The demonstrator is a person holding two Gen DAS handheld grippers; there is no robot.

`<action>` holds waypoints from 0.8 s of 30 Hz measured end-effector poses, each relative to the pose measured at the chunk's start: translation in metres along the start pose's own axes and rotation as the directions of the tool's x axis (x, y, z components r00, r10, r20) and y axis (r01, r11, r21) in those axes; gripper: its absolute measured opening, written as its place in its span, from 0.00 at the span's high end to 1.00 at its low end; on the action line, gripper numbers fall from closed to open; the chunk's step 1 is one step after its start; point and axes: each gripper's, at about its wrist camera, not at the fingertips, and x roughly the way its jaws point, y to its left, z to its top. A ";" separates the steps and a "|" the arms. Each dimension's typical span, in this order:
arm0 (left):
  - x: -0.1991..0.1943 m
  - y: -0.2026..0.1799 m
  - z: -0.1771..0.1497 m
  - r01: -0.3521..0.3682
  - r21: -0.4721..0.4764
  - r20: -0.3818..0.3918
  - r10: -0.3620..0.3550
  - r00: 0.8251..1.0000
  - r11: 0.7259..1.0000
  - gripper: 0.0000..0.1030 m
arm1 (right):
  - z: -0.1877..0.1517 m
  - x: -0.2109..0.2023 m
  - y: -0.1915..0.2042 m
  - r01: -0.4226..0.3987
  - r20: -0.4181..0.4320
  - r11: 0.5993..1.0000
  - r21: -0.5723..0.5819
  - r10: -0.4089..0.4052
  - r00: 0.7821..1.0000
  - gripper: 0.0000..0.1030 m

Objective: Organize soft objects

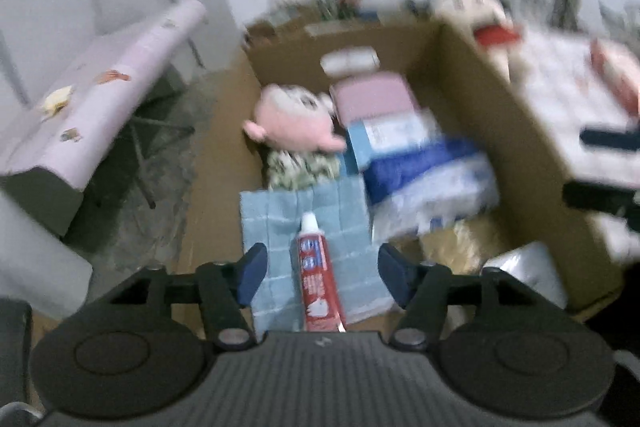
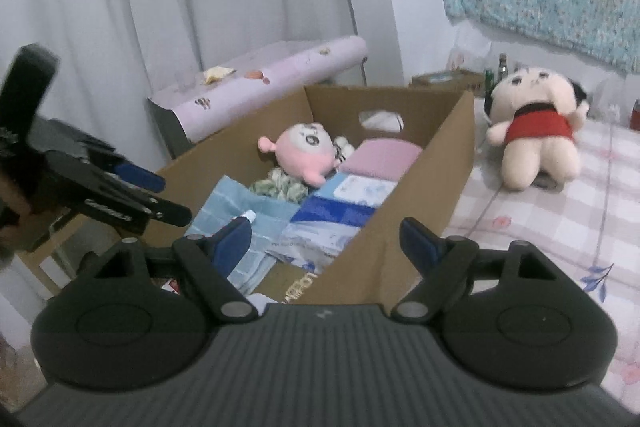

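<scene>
bed (image 2: pixel 552 211): checked pink/white cover, right of the box; cream doll with red top (image 2: pixel 534 131) sits on it, back to camera, well apart from the box.
cardboard box (image 2: pixel 436 163): open top, long axis runs away from both cameras. Hand-hole in the far wall. Partial print on the near flap, unreadable.
ironing board (image 2: pixel 272 67): lilac cover, behind-left of the box, near the white curtain.
blue-white plastic packs (image 1: pixel 424 171): stacked along the box's right side, long axis roughly along the box. Print on them too blurred to read.
light blue towel (image 1: pixel 280 223): near end of the box, flat, grid pattern.
pink pad (image 2: pixel 380 155): far right of the box, against the back wall.
pink plush head (image 2: pixel 308 153): far left of the box, face up, touching the pink pad's edge. Patterned green-white cloth (image 1: pixel 300 167) just in front of it.
toothpaste tube (image 1: pixel 316 267): lies on the towel, long axis along the box, white cap pointing to the far wall, crimp end toward the left camera. Red/blue/white label, text unreadable in blur.
left gripper (image 1: pixel 320 267): fingers wide apart, straddling the tube, holding nothing; contact with the towel can't be told. In the right view it sits over the box's near-left corner.
right gripper (image 2: pixel 326 243): fingers wide apart, empty, over the box's near end; the right box wall passes between the fingers in view.
</scene>
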 end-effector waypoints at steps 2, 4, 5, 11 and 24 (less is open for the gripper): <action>-0.014 0.000 -0.009 -0.012 -0.075 0.071 0.017 0.997 0.997 0.26 | 0.002 -0.006 0.004 0.007 0.016 1.000 -0.012 -0.007 1.000 0.21; -0.023 -0.004 -0.018 -0.021 -0.146 0.129 0.040 0.991 0.989 0.26 | 0.005 -0.010 0.009 0.013 0.047 0.999 -0.031 -0.011 0.999 0.21; -0.026 -0.006 -0.024 -0.030 -0.194 0.155 0.060 0.986 0.980 0.26 | 0.006 -0.012 0.011 0.018 0.062 0.999 -0.035 -0.016 0.998 0.21; -0.025 -0.019 -0.054 -0.064 -0.344 0.178 0.132 0.975 0.937 0.23 | -0.004 -0.024 0.022 0.031 0.159 0.997 -0.076 -0.019 0.987 0.21; -0.034 -0.047 -0.081 -0.191 -0.331 0.222 0.274 0.936 0.924 0.10 | -0.046 -0.014 0.026 0.026 0.176 0.998 -0.056 -0.016 0.984 0.21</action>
